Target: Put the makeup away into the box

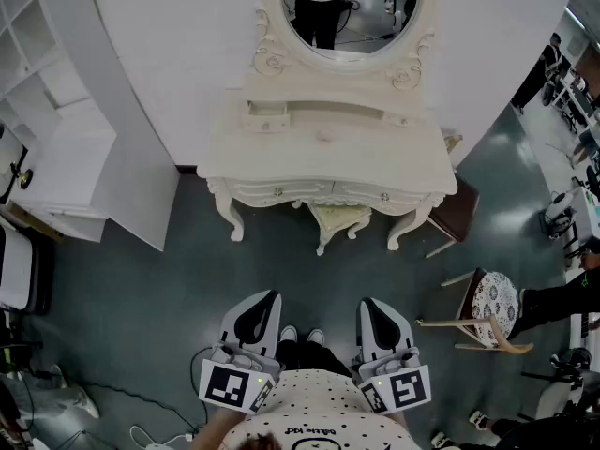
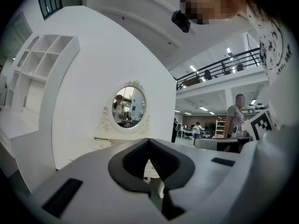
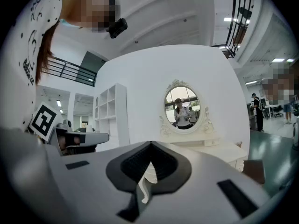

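PLACE: mock bedroom corner set up inside a large open lab hall | 12 o'clock: ornate white dressing-table worktop (image 1: 328,143) with oval mirror (image 1: 349,3), backed by a freestanding white partition (image 1: 159,36) | 10 o'clock: white cubby shelf (image 1: 33,26) | 4 o'clock: patterned chair (image 1: 494,300) on grey floor (image 1: 141,289) | beyond: mezzanine railing (image 2: 219,69), ceiling strip lights (image 2: 193,68), people (image 2: 237,113) at benches

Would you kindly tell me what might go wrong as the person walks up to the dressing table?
The chair on the right may catch the right gripper in passing. The stool under the table could block the feet, forcing a long reach. The cables on the floor at the left might trip a sidestep.
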Motion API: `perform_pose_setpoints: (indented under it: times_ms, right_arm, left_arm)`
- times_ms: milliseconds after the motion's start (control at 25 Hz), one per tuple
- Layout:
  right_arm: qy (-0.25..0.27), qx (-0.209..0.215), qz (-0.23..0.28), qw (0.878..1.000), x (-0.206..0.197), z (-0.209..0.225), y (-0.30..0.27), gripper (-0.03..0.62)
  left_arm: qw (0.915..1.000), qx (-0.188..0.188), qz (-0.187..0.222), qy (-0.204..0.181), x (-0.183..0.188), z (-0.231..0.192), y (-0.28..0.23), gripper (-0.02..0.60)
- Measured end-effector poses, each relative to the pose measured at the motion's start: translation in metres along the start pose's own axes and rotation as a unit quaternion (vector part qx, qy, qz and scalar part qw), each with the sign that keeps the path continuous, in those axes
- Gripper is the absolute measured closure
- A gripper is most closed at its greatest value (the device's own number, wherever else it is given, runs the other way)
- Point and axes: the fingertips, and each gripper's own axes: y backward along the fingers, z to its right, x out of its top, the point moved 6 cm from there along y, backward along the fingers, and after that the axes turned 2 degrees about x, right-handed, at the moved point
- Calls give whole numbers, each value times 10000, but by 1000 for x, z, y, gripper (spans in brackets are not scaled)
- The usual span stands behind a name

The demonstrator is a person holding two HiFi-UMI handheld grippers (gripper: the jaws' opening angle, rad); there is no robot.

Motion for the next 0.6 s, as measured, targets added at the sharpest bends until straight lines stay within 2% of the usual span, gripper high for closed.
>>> perform_pose_setpoints:
  times_ms: [600]
  right_arm:
    - [46,-94,-12,9999,0,17,5,588]
  left_arm:
    - [9999,80,-21,-76,1,5,-9,577]
